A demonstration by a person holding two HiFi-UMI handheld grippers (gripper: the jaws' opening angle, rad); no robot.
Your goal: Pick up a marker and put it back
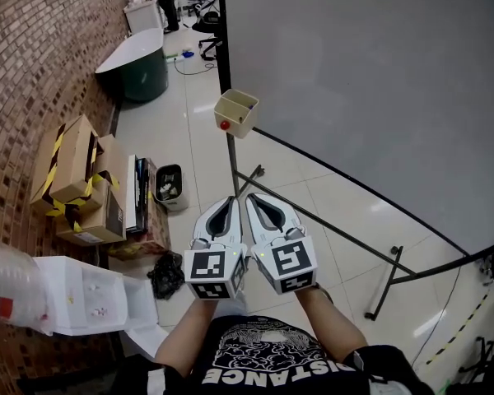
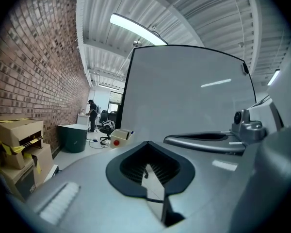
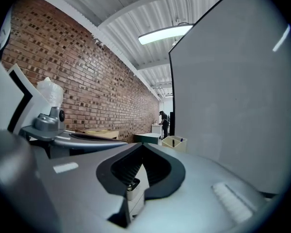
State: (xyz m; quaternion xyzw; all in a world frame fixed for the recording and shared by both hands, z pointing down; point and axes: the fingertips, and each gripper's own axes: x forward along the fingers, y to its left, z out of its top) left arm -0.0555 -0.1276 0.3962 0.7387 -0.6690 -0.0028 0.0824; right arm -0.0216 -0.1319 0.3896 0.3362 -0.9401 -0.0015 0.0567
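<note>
the left gripper [image 1: 227, 202] and right gripper [image 1: 253, 197] are held side by side, jaws closed on nothing, aimed at the box [image 1: 231, 118], well apart, where the marker [image 2: 130, 132] is judged to be kept for reaching

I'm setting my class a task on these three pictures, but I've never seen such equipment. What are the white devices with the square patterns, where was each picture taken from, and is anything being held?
No robot is involved. A person holds two hand tools, the left gripper and the right gripper. The patterned cubes are part of them.

The head view comes from a camera on the person's head, looking down past the arms. The other two views come from a camera on each gripper, looking along its jaws.

Both grippers have their jaws together with nothing between them. Ahead stands a whiteboard with a small open box at its edge. Cardboard boxes sit on the floor by a brick wall.
</note>
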